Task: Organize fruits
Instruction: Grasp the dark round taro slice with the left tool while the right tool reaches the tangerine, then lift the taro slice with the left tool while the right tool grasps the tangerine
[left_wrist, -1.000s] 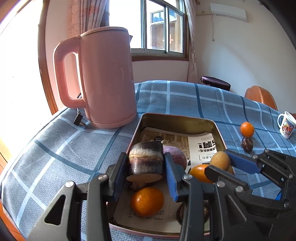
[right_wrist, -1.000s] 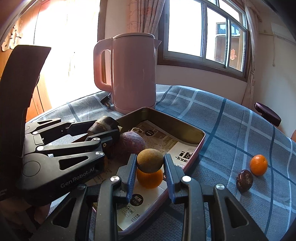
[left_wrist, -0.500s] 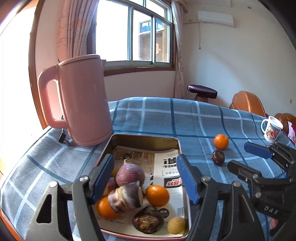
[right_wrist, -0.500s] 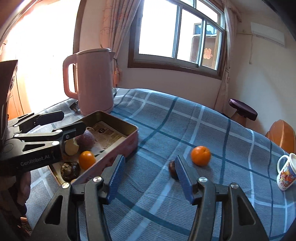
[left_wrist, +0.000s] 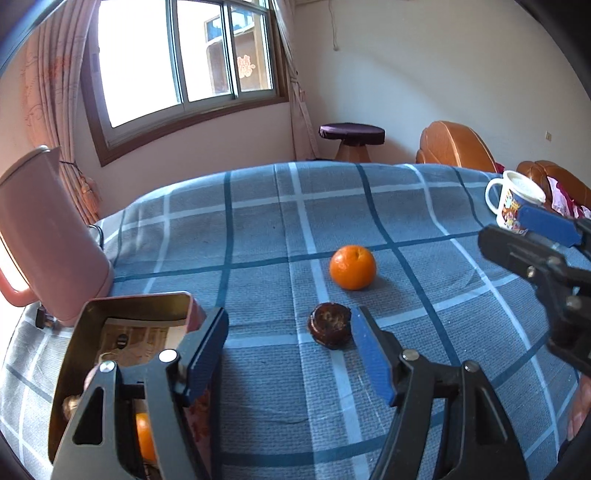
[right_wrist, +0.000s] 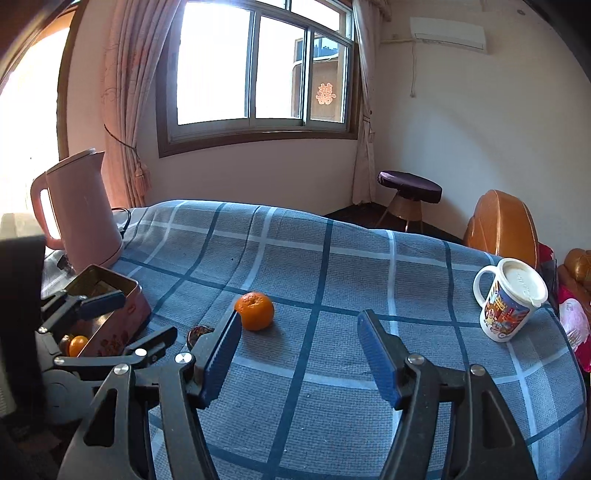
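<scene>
A: Going left to right, what's done so far?

B: Left of the left tongs (left_wrist: 291, 354) sits the tin (left_wrist: 74, 325), with fruit already in it; I can make out one orange (left_wrist: 144, 435) behind the left jaw. The pink kettle (left_wrist: 44, 236) stands beyond the tin.

A: And the tongs?

B: The left tongs are apart and empty; they have just closed in a little. The dark wrinkled fruit (left_wrist: 330, 325) lies on the checked cloth (left_wrist: 424, 332) ahead of them, just beside the tip of the right jaw, not gripped.

A: The right tongs?

B: The right tongs (right_wrist: 299, 354) are also apart, having just been opening, and nothing is between them. The loose orange (right_wrist: 255, 310) sits just beyond their left jaw tip. A lidded mug (right_wrist: 509, 302) stands well off to their right.

A: So what's left?

B: I'd say two pieces, the dark fruit and that orange, not yet in the tin. Most of the job looks done.
</scene>
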